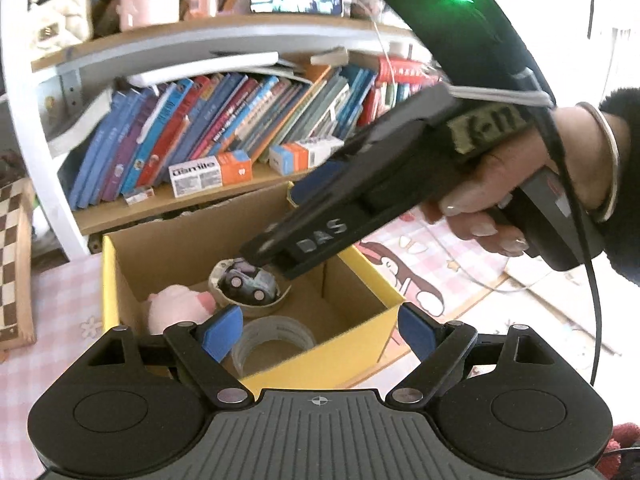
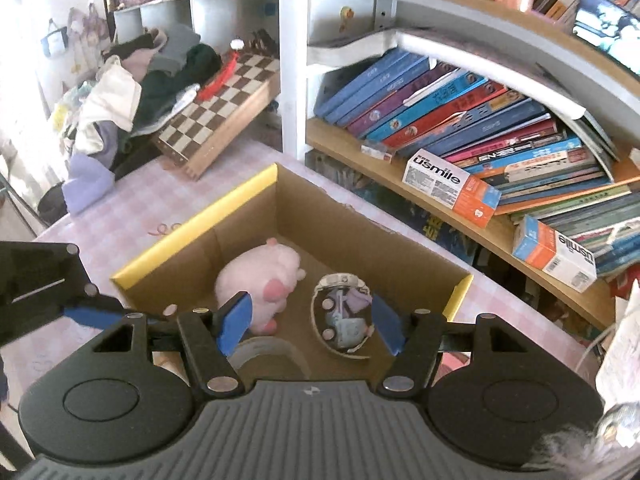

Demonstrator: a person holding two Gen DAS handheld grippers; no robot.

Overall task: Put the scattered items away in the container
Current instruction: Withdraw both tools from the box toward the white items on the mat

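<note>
Both grippers are held over an open cardboard box [image 2: 248, 200] with yellow-edged flaps, into which the scattered items are being gathered. The right gripper [image 2: 310, 322] is seen from its own camera with its blue pads spread wide and nothing pinched between them. Directly ahead of and below its fingers, a small toy car [image 2: 344, 318] lies inside a roll of tape [image 2: 320, 320] on the box floor, so the car is judged to have been let go just now. To the left of that gripper's fingers a pink plush toy [image 2: 260, 276] rests on the box floor, and close under its left pad a clear tape roll [image 2: 264, 354] is partly seen. The left gripper [image 1: 316, 330] is likewise spread and empty, held just short of the box's near wall, with the clear roll straight ahead below it; in its view the right gripper's fingertips hang just above the car. From here, the car could be snagged by a pad and dragged out if the right gripper were lifted at a slant. A flap could also be clipped and the box shoved along the pink checked tablecloth [image 2: 120, 224]. Whether any items remain outside the box cannot be told.
</note>
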